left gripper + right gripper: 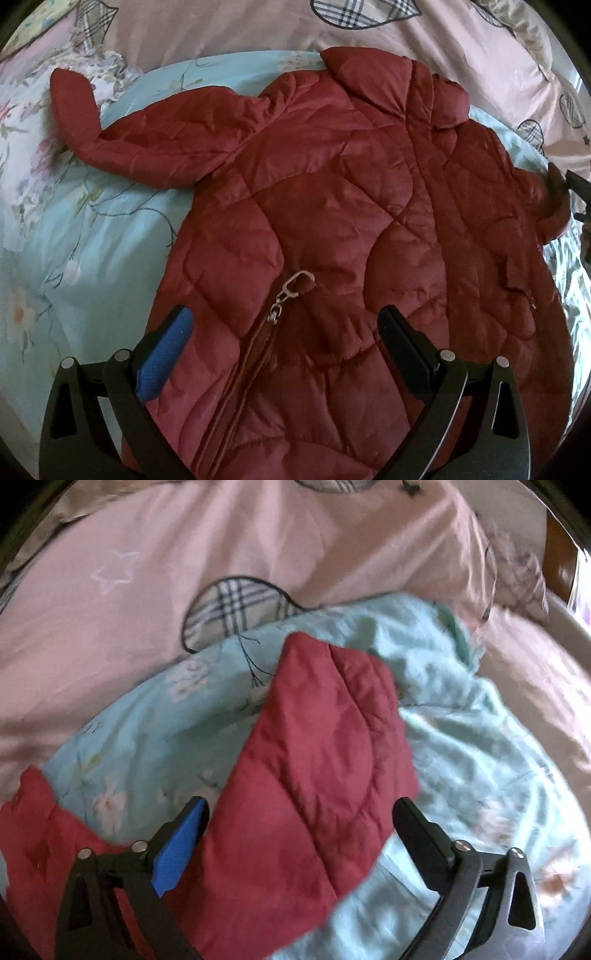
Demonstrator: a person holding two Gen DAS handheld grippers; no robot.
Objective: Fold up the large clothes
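A pink quilt (229,33) with plaid patches covers the far part of the bed, and a pale blue floral sheet (92,236) lies over it nearer the cameras. On the sheet a dark red quilted jacket (332,206) is spread front up, collar (391,85) toward the pink quilt and hem toward the left wrist camera. Its zip pull (291,291) lies at the middle of the chest.

The left gripper (284,332) hangs over the lower front of the jacket with its jaws wide apart, the blue pad (166,354) at one side and the black finger (406,347) at the other, the zip pull just beyond the gap. No cloth is pinched between them.

One sleeve (122,136) stretches out to the left in this view, its cuff bent upward onto the sheet. The other sleeve (321,760) shows in the right wrist view, which is blurred; it runs from between the fingers out across the sheet, cuff toward the pink quilt. The right gripper (299,812) straddles this sleeve with its jaws standing apart; the blue pad sits at the sleeve's edge, though whether it touches I cannot tell, and the black finger is clear of it.

Bare sheet lies open on both sides of the jacket. A brown wooden edge (557,554) shows at the far right, with bright light past it.
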